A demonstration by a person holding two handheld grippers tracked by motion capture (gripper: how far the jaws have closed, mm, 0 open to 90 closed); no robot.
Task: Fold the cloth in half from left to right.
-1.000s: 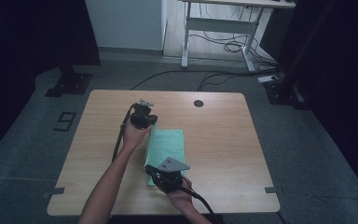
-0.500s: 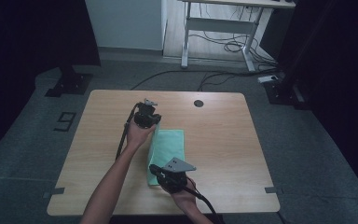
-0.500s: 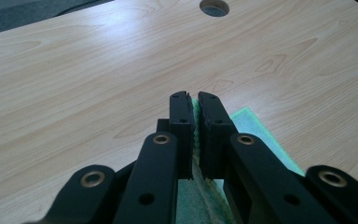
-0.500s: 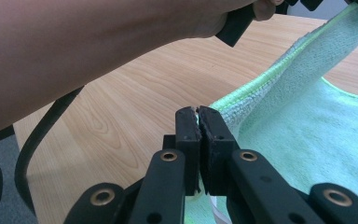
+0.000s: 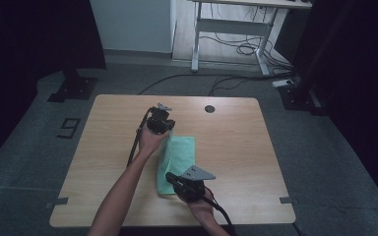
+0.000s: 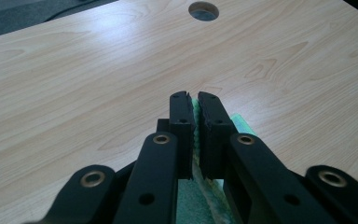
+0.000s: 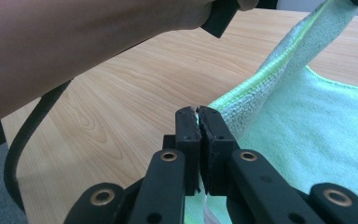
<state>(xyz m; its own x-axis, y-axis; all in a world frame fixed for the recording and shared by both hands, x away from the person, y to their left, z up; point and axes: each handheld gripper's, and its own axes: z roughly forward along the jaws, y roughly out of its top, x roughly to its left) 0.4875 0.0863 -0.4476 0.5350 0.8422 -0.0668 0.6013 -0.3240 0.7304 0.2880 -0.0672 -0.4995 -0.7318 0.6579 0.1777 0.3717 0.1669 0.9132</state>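
Observation:
A light green cloth [image 5: 179,157] lies in the middle of the wooden table [image 5: 236,142], its left edge lifted off the wood. My left gripper [image 5: 165,130] holds the far left corner; its jaws are shut on the cloth [image 6: 196,140], whose green edge shows between them. My right gripper [image 5: 170,178] grips the near left corner, jaws shut on the cloth [image 7: 279,93]. The held edge rises taut up to the other gripper, and the rest of the cloth lies flat to the right.
A round cable hole [image 5: 209,108] sits near the table's far edge. The person's left forearm [image 5: 128,187] crosses the table's near left part; a black cable [image 5: 135,142] trails beside it. A desk frame with cables [image 5: 231,34] stands on the floor beyond.
Both grippers have moved to the right with the cloth's left edge, folding it over; the cloth's footprint on the table has narrowed.

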